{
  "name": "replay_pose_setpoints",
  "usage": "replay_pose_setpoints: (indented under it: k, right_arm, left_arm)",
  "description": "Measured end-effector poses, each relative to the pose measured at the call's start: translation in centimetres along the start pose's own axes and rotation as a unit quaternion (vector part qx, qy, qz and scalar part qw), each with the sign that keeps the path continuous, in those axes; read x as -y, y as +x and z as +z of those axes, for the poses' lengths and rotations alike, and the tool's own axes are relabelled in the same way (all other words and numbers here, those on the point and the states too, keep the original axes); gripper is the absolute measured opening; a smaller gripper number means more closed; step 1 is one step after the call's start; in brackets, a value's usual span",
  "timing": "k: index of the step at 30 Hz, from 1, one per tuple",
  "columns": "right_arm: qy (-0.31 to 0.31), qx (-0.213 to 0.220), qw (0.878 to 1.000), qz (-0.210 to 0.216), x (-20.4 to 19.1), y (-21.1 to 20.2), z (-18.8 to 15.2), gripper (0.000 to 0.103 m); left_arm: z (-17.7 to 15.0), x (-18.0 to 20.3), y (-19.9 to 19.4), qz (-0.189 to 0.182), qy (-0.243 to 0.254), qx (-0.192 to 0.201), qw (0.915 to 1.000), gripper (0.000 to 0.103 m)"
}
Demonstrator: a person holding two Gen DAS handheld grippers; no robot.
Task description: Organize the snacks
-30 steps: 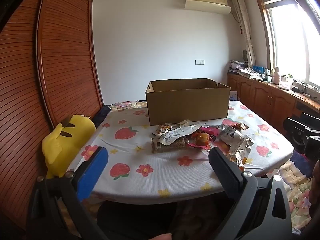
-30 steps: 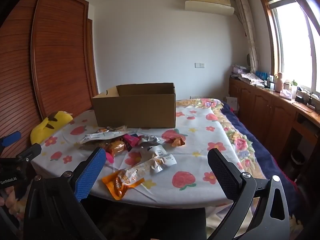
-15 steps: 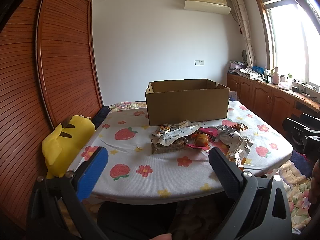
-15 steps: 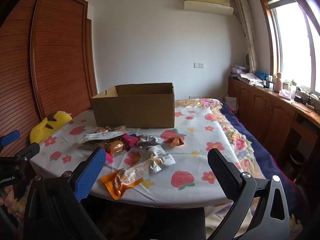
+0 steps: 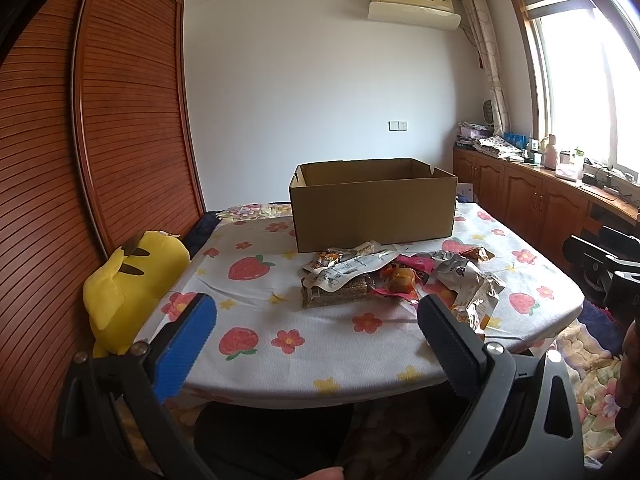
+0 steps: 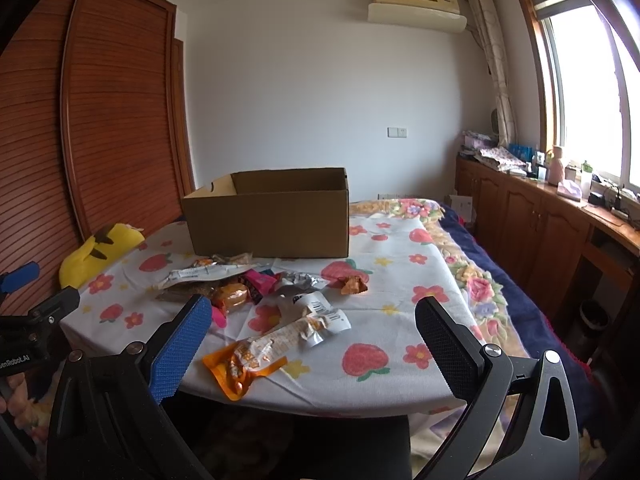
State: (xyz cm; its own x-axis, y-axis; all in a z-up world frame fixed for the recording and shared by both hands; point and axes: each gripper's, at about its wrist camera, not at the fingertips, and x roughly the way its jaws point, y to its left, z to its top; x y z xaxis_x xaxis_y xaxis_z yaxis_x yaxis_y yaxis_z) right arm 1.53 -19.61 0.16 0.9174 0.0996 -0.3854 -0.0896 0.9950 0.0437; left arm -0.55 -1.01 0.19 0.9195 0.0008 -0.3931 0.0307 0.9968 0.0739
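Barely any change since earlier frames: both views drift slightly, snacks unmoved. Left hand-held gripper and right hand-held gripper both spread wide, holding nothing, short of the tabletop edge. Snack pile at frame centre, just in front of cardboard box. Orange packet nearest, lower centre of right view. Best first pick: come in low, pinch one flat end, lift clear before carrying to box.
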Motion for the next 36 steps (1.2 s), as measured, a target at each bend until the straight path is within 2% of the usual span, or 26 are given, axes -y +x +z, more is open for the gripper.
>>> replay_pose_setpoints:
  k: [36]
  right_arm:
    - [-0.003, 0.003, 1.0, -0.002, -0.49, -0.28, 0.14, 0.103]
  left_arm:
    - [0.26, -0.27, -0.13, -0.002, 0.003, 0.004, 1.0, 0.101]
